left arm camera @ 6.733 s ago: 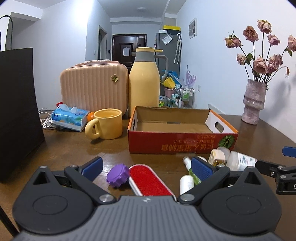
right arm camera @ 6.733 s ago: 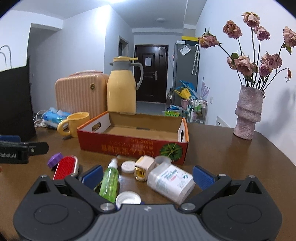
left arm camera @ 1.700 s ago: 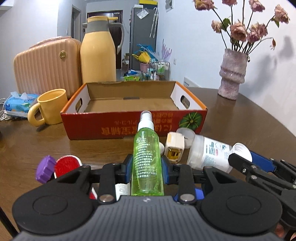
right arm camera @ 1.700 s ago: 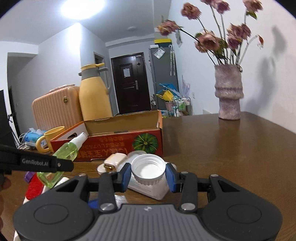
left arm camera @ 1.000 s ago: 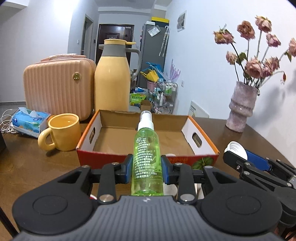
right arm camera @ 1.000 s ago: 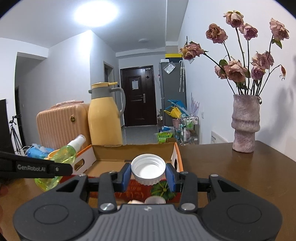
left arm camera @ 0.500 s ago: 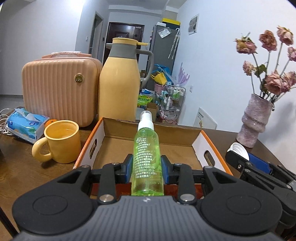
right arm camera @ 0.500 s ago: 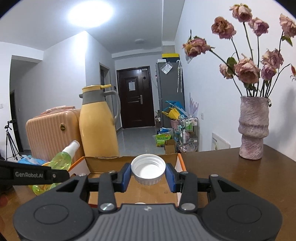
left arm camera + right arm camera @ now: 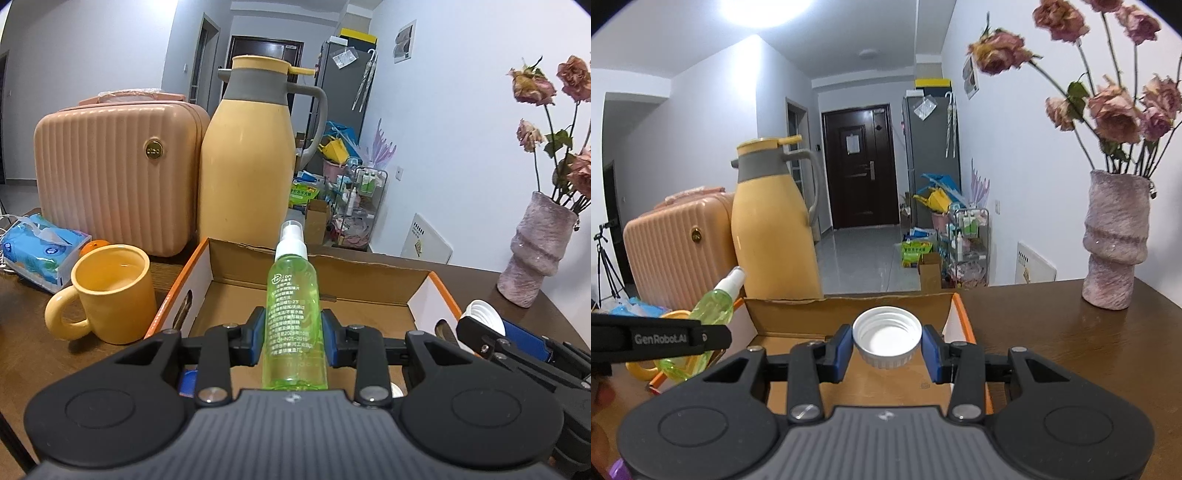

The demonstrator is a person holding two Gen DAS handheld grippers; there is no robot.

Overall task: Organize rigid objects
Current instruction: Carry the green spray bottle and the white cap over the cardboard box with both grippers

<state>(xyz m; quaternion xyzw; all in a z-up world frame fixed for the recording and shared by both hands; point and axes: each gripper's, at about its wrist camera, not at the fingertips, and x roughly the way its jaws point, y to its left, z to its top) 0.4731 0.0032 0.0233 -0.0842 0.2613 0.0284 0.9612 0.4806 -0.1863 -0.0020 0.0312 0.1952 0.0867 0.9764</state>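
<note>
Over the open box point(image 9: 413, 284) on the brown table point(image 9: 1082, 350), both tools are loaded. The left gripper point(image 9: 293, 338) is clamped on a green spray bottle point(image 9: 293, 314), its blue pads pressing the bottle's sides low on the body. The bottle's long axis runs straight out along the fingers, base toward the tool, white nozzle pointing away toward the yellow jug point(image 9: 247, 155) behind the box. From the right wrist view the same bottle point(image 9: 714, 306) leans, nozzle up and toward the far side, base lower and nearer, so it is tilted rather than upright or flat.

The right gripper point(image 9: 886, 347) is closed on a white cap point(image 9: 886, 338), held by its ribbed rim with the hollow side facing back and up at the camera; it hangs above the box floor near the box's right end. In the left wrist view that cap point(image 9: 484, 315) shows edge-on at the tips of the other tool, just beside the right wall of the box.

A yellow mug point(image 9: 110, 295) stands just left of the box, a pink case point(image 9: 114, 177) behind it, and a vase point(image 9: 1115, 243) well off to the right.
</note>
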